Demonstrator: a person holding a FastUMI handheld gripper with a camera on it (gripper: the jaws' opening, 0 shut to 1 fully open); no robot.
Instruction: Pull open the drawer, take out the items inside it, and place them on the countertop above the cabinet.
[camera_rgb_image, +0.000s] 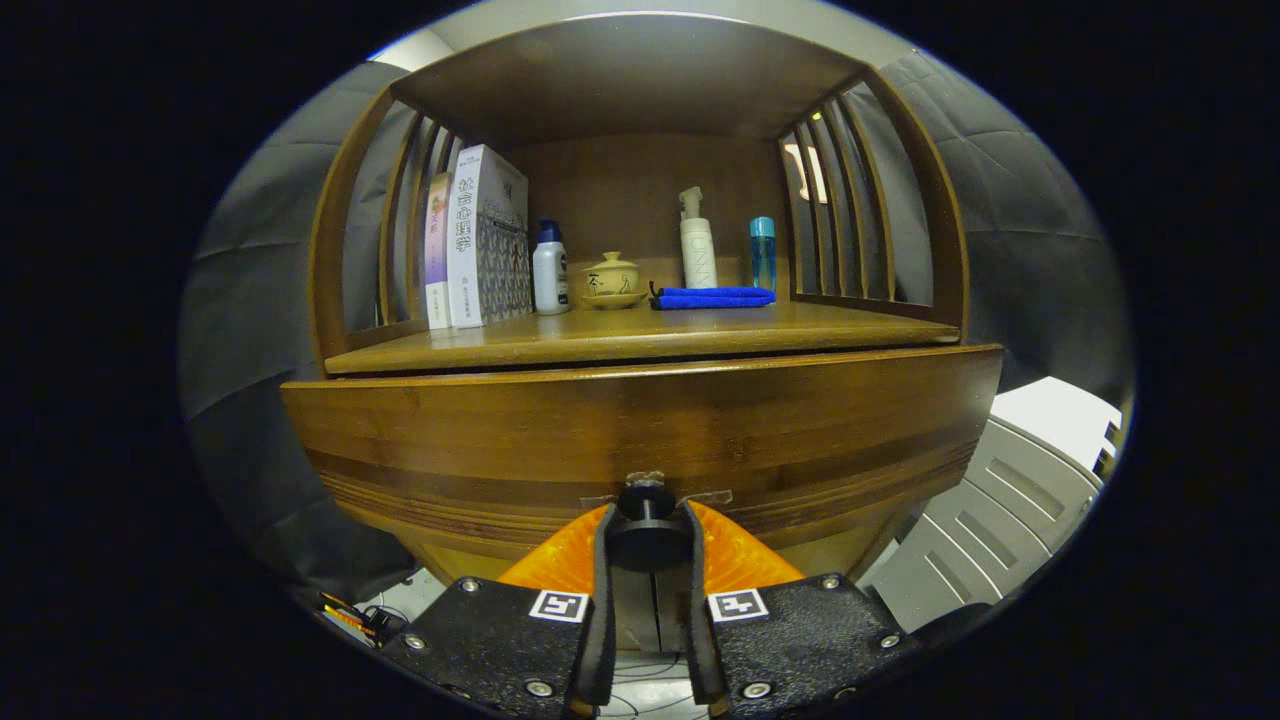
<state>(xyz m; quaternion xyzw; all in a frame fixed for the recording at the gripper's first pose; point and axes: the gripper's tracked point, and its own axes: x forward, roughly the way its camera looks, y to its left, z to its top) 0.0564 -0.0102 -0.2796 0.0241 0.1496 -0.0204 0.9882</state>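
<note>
I have the gripper (648, 530) closed around the drawer knob (647, 520): both fingers press on its sides, with the knob's dark round head seated between them and its short neck running forward into the drawer front (640, 430).

Task status, as I judge it: the grasp on the knob is made. The drawer front appears to stand slightly forward of the countertop (640, 340) edge above it, so the pull may have begun, but I cannot see into the drawer. Its contents are hidden. Opening fully, removing the items and setting them on the countertop all remain.

Materials and shapes:
- Knob: smooth, dark, mushroom-shaped; a patch of clear tape lies behind it on the wood.
- Drawer front: varnished brown wood with horizontal grain and darker bands low down.
- Countertop: same wood, flat, enclosed by slatted side panels and a roof.

Already standing on the countertop: upright books (478, 240), a white bottle with a blue cap (550, 270), a small lidded ceramic cup on a saucer (612, 280), a white pump bottle (697, 245), a slim blue bottle (762, 250) and a folded blue cloth (712, 297).
</note>
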